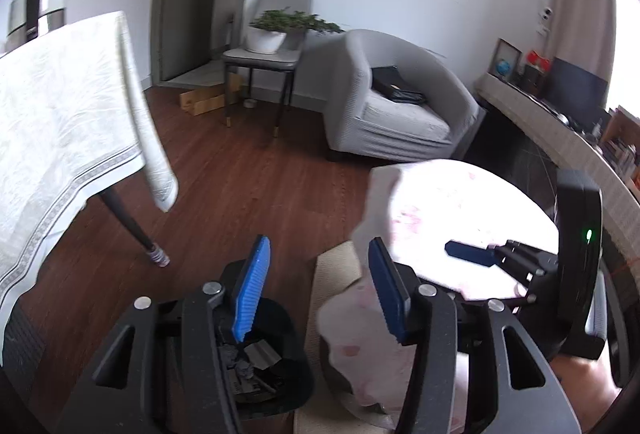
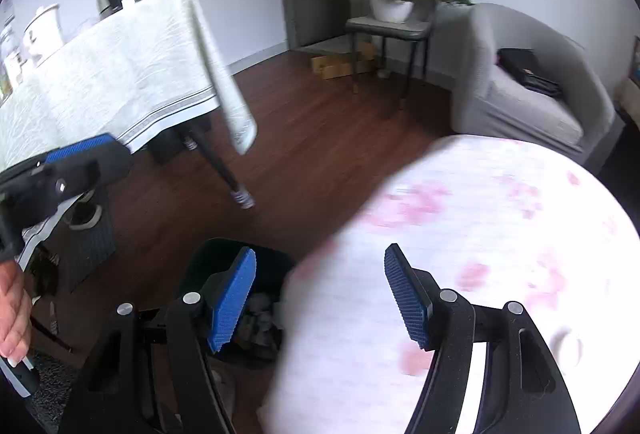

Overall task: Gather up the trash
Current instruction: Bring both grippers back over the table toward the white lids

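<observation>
Left tongs (image 1: pixel 318 246) are released, nothing pinched: the bag (image 1: pixel 440 202) just brushes past the outer side of the right-hand pad. The bag is white with pink blotches, so blown out by light that I can't tell where its mouth points. It hangs off the floor and stretches from low by the left tongs up and away to the right. Right tongs (image 2: pixel 320 254) are spread wide too, with the bag filling most of the gap but the pads not squeezing it. The bin (image 1: pixel 280 308) sits on the floor right under the left tongs, beside a rug (image 1: pixel 336 270), with crumpled stuff inside. The bench (image 1: pixel 60 122) with its hanging cloth and leg (image 1: pixel 128 222) crowds the left. There's open floor ahead, then an armchair (image 1: pixel 400 106) and a chair (image 1: pixel 264 54) holding a plant.
</observation>
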